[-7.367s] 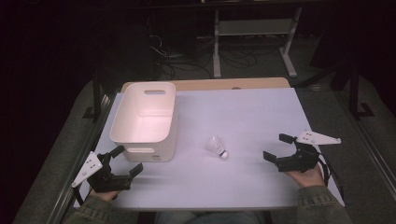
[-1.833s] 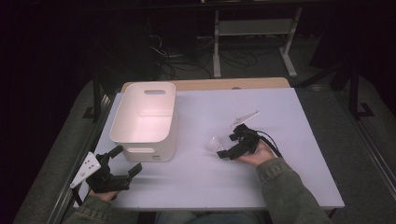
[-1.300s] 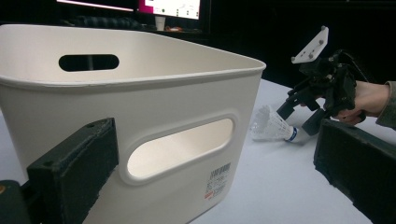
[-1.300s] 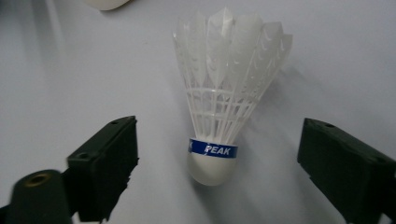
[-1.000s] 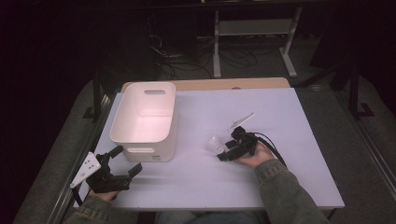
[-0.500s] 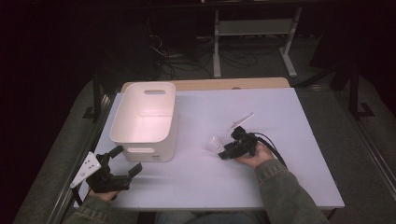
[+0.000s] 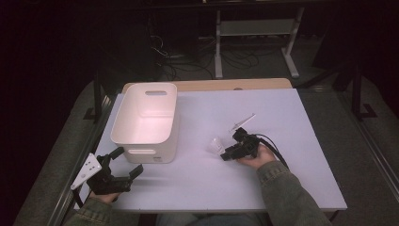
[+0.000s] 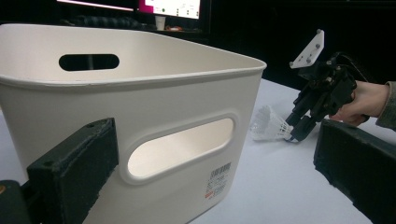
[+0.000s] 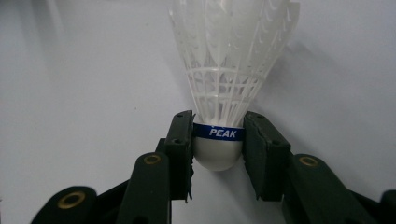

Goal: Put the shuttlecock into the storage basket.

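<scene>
A white plastic shuttlecock [image 7: 216, 145] [image 9: 231, 60] lies on its side on the white table [image 7: 282, 117], to the right of the bin. My right gripper [image 7: 226, 155] [image 9: 217, 140] is shut on its round cork base at the blue band. Its jaws have just been closing, and the pads now press the cork from both sides. The left gripper view shows that gripper [image 8: 295, 135] low on the table, holding the shuttlecock [image 8: 270, 127]. My left gripper [image 7: 128, 161] stands open at the table's front left, just in front of the white bin [image 7: 146, 151] [image 8: 163, 93], with nothing between its fingers.
The white bin has handle slots and looks bare inside. A wooden strip [image 7: 211, 85] runs along the table's far edge. Beyond it, in the dark, are a metal stand [image 7: 254, 42] and cables on the floor.
My right hand has come in from the table's right side to the shuttlecock, which has shifted slightly, and the jaws have closed on its cork. The left gripper has stayed put.
</scene>
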